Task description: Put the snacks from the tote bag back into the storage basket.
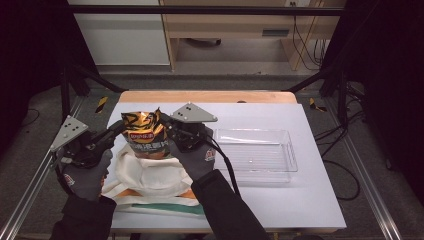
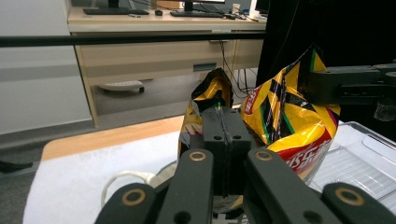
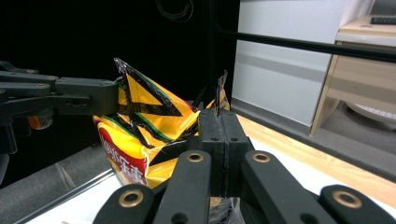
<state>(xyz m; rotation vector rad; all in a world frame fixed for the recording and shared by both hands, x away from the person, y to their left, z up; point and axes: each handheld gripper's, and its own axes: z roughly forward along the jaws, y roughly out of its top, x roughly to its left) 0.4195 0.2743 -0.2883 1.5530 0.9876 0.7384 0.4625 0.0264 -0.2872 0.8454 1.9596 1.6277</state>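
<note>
High view: both tools [image 1: 142, 131] pinching chip bag [image 1: 145, 134].

Your white-topped table [image 1: 280, 200] has a strip of bare wood [image 1: 210, 96] along its far edge. Beyond it you face a light wooden desk [image 1: 225, 25] with a white cabinet [image 1: 125, 40] to its left. Cables [image 1: 305, 45] hang at the desk's right end. A black bar [image 1: 200, 10] crosses in front of it. A keyboard [image 2: 112, 10] lies on the desk. A yellow-and-black tape mark [image 1: 101, 104] sits on the grey floor near the table's far left corner.
</note>
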